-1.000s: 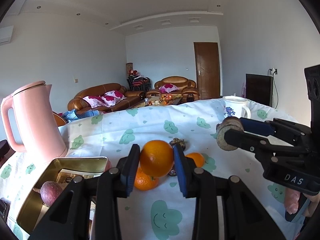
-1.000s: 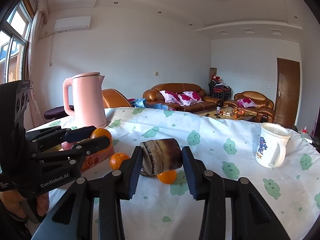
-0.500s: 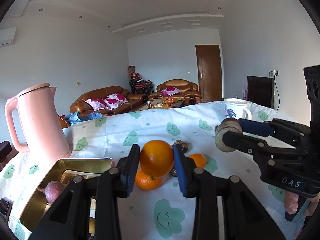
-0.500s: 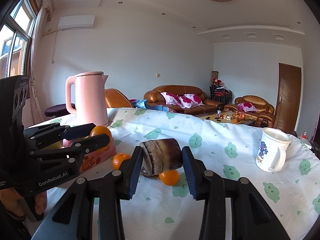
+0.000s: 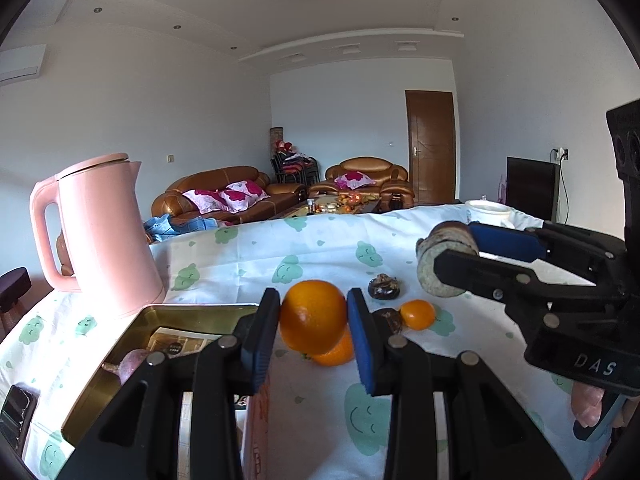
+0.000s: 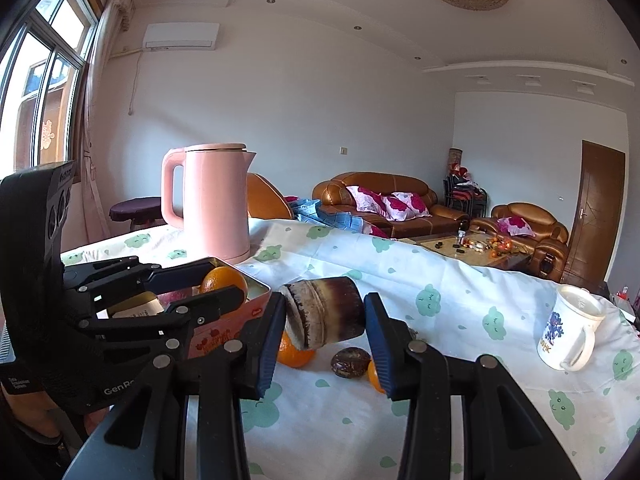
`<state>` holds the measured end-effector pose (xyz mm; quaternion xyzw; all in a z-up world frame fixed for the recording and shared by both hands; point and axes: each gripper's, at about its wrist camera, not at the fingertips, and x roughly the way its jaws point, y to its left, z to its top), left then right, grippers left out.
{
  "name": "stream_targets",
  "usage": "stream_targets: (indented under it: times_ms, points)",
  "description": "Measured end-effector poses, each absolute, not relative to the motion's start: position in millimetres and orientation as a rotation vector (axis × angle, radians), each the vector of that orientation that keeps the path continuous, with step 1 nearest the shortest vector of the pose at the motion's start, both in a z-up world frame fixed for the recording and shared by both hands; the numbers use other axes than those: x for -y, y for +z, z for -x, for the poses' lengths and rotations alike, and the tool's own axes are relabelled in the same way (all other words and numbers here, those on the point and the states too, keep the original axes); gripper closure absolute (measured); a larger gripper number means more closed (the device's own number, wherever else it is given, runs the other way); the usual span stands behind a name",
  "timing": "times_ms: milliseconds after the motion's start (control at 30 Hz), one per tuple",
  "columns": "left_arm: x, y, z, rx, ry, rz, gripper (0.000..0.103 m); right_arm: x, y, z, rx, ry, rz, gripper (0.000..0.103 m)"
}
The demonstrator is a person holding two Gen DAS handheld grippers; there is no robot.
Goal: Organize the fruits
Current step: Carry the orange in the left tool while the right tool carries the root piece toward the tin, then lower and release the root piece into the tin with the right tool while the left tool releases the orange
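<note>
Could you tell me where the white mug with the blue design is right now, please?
In the right wrist view, the white mug with the blue design stands upright at the far right of the cloud-print tablecloth.

Both wrist views look low and close across the same table (image 5: 320,240).
</note>
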<state>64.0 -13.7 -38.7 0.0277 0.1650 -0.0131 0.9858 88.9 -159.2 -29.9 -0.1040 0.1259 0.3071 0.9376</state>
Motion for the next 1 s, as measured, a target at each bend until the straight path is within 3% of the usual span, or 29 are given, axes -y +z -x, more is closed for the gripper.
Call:
stream_targets:
  times_ms: [1000]
  points:
    - [-74, -41, -41, -0.373, 0.15, 0.027, 0.067, 61, -39, -90, -0.317, 0.794, 0.283, 0.061]
